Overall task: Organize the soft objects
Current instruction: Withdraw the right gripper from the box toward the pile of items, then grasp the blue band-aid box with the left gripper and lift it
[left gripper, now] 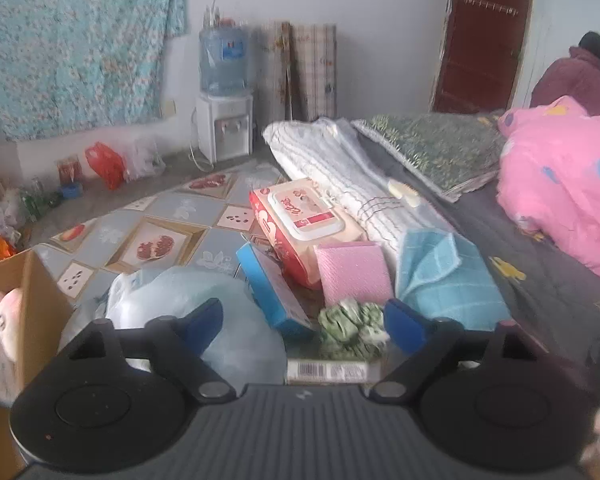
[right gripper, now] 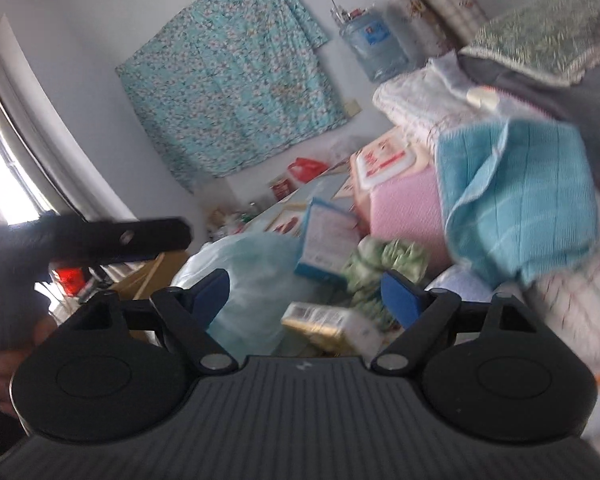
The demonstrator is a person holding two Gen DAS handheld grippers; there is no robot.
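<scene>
Left wrist view is showing the left tongs (left gripper: 302, 322) standing wide open with nothing between the blue pads, hovering over a cluttered worktop (left gripper: 172, 216) covered in a fruit-print cloth. Just ahead, between the pads, a crumpled green-and-white fabric bundle (left gripper: 350, 326) is lying on the worktop. Beyond it a folded pink textured cloth (left gripper: 352, 272) is sitting, with a folded light-blue waffle towel (left gripper: 440, 276) to its right and a white striped folded blanket (left gripper: 340, 176) further back. A pale translucent plastic bag (left gripper: 188, 304) is bulging on the near left, beside a brown cardboard box (left gripper: 32, 300) at the far left edge.

Right wrist view is blurred; the right tongs (right gripper: 304, 292) are also gaping, holding nothing, aimed at the same pile.

Step in hand, judging by this: both tongs are approaching the soft pile, nothing picked yet. Next move probably calls for lowering the left tongs onto the green bundle, closing gently on the fabric, then carrying it toward the cardboard box, likely the bin. Hard packets nearby, such as the blue carton (left gripper: 272, 292), should be avoided.
</scene>
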